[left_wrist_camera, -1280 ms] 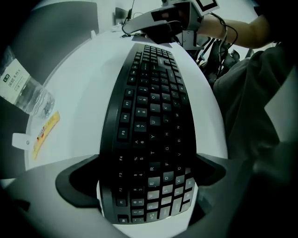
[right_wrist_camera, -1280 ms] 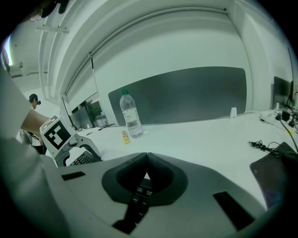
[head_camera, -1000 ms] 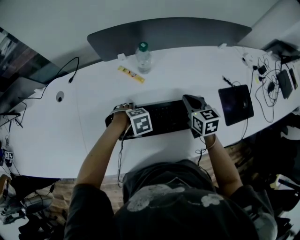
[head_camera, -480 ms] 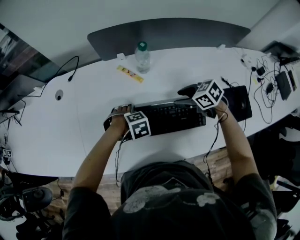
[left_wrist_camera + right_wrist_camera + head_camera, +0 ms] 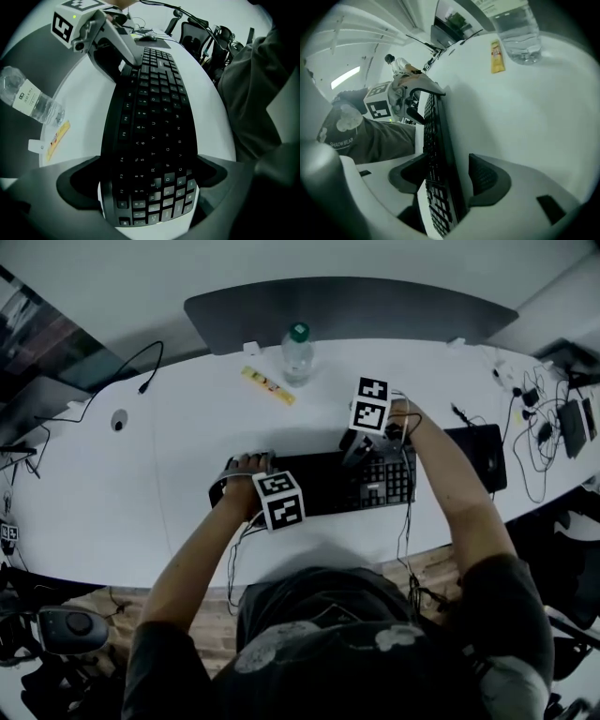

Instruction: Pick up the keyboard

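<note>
place: office | cues: long white desk (image 5: pixel 187 474), office chairs (image 5: pixel 192 37), cables (image 5: pixel 534 418)

My left tongs (image 5: pixel 149 185) clasp the near end of the black keyboard (image 5: pixel 152 117), one pad against each long edge. The keyboard runs away across the white table (image 5: pixel 86 110) to my right tongs (image 5: pixel 127 55). A water bottle (image 5: pixel 30 101) shows at left.

Right gripper (image 5: pixel 354 454) is relocating from the keyboard's (image 5: pixel 323 484) right end to its far edge, tilting downward. Its jaws have just been opening and are now straddling that edge.
</note>
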Demonstrator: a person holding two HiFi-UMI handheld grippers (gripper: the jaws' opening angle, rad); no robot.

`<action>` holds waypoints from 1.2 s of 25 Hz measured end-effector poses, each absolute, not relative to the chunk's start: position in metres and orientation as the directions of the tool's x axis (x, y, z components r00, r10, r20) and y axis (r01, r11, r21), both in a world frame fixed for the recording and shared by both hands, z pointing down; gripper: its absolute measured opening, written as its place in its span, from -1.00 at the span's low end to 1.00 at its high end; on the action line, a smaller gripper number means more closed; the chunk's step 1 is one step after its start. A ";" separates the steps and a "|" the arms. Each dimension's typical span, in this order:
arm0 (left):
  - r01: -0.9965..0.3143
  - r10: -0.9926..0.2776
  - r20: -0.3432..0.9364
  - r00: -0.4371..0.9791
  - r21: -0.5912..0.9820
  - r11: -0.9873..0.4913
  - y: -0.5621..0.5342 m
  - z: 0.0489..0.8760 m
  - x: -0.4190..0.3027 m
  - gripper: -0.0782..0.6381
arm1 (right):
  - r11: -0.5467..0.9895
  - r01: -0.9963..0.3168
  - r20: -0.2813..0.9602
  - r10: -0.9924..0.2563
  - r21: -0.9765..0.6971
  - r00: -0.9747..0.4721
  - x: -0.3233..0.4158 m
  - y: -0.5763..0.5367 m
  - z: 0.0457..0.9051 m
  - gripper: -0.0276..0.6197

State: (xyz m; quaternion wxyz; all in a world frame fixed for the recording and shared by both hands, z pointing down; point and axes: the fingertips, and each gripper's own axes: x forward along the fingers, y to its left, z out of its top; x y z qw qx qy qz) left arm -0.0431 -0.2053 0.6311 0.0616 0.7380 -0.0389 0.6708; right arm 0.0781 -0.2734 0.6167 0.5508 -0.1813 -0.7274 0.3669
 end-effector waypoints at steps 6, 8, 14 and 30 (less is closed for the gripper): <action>-0.111 0.021 0.996 0.091 0.031 -0.993 -0.198 0.632 -0.041 0.85 | 0.520 -0.089 0.528 0.841 -0.849 -0.120 0.080 -0.232 0.616 -0.21; -0.098 0.023 0.996 0.084 0.031 -0.995 -0.196 0.631 -0.041 0.85 | 0.500 -0.076 0.505 0.861 -0.863 -0.066 0.082 -0.224 0.619 -0.33; -0.044 0.006 0.998 0.069 0.009 -0.999 -0.188 0.630 -0.037 0.85 | 0.441 -0.067 0.442 0.897 -0.895 0.005 0.088 -0.196 0.620 -0.51; -0.020 -0.322 0.941 0.102 -0.322 -0.947 -0.180 0.603 -0.031 0.85 | 0.485 -0.082 0.472 0.778 -0.871 -0.416 0.089 -0.164 0.582 -0.69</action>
